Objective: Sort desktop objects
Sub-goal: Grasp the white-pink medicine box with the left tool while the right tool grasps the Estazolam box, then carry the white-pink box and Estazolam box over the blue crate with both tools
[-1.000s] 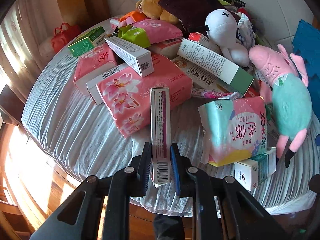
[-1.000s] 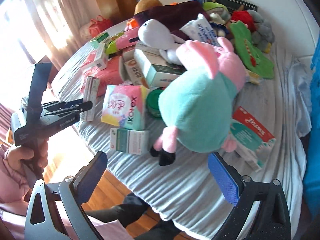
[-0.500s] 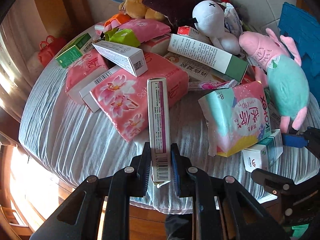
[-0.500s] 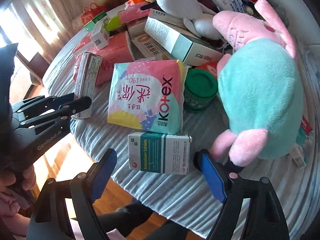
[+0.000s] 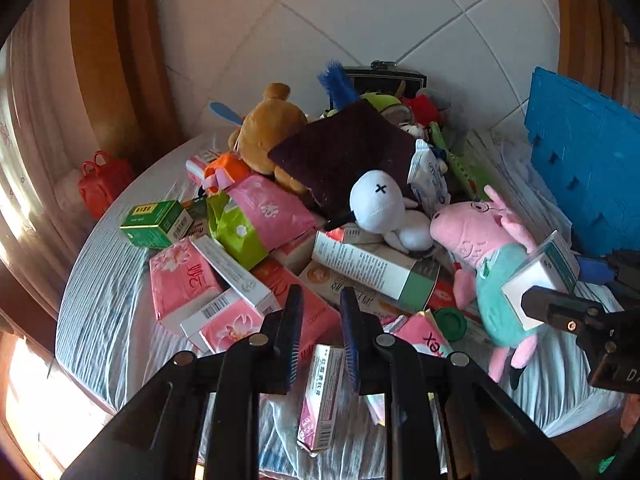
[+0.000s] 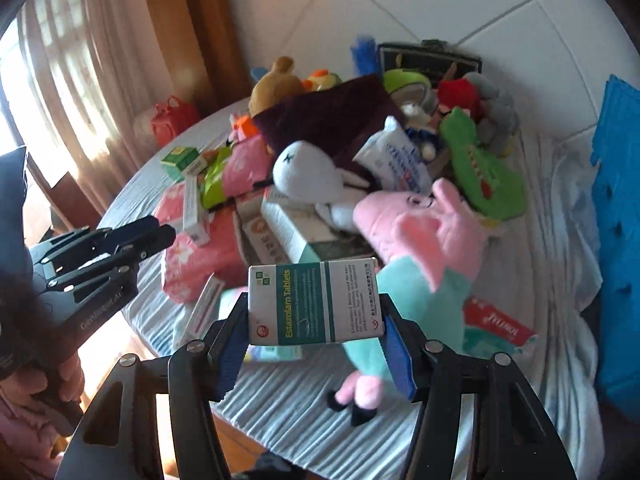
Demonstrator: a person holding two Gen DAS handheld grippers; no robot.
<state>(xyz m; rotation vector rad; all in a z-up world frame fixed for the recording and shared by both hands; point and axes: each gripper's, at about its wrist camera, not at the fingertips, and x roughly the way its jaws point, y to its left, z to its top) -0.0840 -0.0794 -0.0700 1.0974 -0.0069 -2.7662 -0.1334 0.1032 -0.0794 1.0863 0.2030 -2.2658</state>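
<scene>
My right gripper [image 6: 316, 344] is shut on a white and teal tablet box [image 6: 314, 306] and holds it above the table's front edge; the box also shows in the left wrist view [image 5: 540, 276]. My left gripper [image 5: 320, 332] is open and empty, raised above a long pink and white box [image 5: 322, 396] that lies on the cloth below the jaws. The same box shows blurred in the right wrist view [image 6: 202, 308]. A pink pig plush in a teal dress [image 5: 488, 256] lies to the right.
The round table with a striped cloth [image 5: 100, 308] is piled with pink tissue packs [image 5: 180, 280], boxes, a white plush [image 5: 380, 204], a brown bear [image 5: 268, 132] and a green crocodile plush [image 6: 480, 168]. A blue panel [image 5: 588, 184] stands at the right.
My left gripper let go of the long pink box, opened and lifted away. My right gripper closed on the tablet box and raised it off the table.
</scene>
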